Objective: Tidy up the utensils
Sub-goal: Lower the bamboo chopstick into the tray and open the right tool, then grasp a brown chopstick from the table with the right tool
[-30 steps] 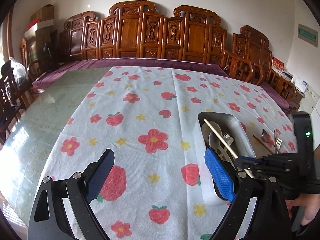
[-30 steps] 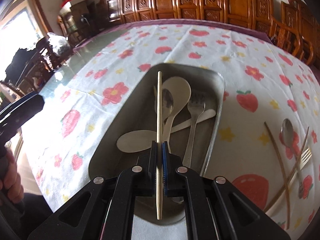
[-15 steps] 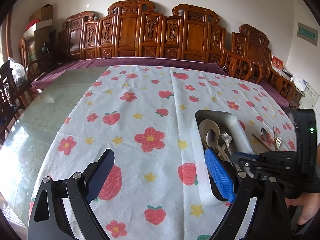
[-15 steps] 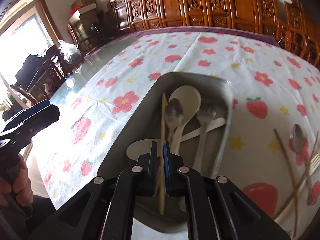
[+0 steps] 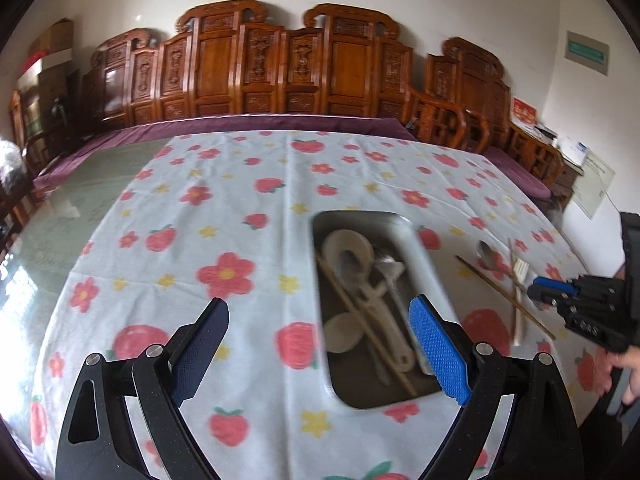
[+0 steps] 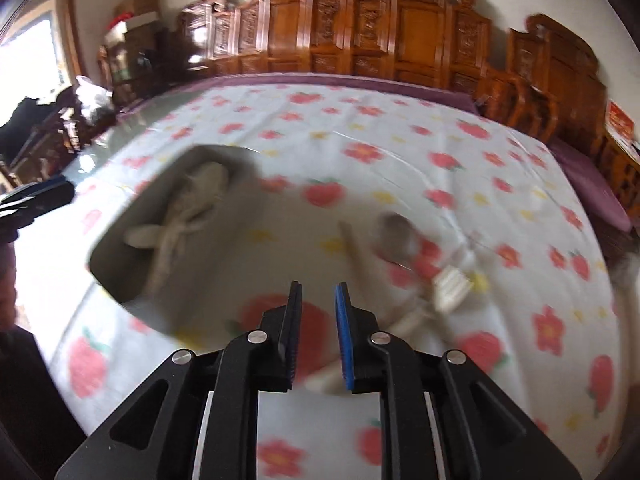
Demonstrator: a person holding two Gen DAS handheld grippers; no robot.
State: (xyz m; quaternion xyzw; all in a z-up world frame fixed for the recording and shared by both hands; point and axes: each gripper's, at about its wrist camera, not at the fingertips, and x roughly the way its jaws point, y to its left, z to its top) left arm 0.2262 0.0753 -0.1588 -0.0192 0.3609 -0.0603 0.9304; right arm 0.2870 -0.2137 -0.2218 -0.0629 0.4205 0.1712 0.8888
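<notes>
From the left wrist view, our left gripper (image 5: 316,354) hangs wide open over the strawberry tablecloth (image 5: 224,216) with nothing between its pads, its blue pad just above the near corner of the metal tray (image 5: 424,264). That tray already holds pale spoons, a fork and one chopstick (image 5: 360,320) lying slantwise across the heap. Off to the right we see the loose pile (image 5: 504,280) on the cloth, a spoon, a white fork and another chopstick, and our right gripper (image 5: 538,286) reaching in over it. The risk here, we judge, is that blue pad catching the tray's rim and nudging the tray if we drift lower. Over to the right wrist view now, badly smeared: the right gripper (image 6: 316,332) has just been opening, jaws parted a small way, nothing held between them. Ahead lie the metal spoon (image 6: 394,240), the white fork (image 6: 452,284) and the chopstick (image 6: 352,244), all crossing one another. That tangle is the worry: such a narrow gap could miss a thin handle, or close on two pieces at once and drag the rest across the cloth, bunching it. Coming in this quickly, we could also knock the pile before we line up.
</notes>
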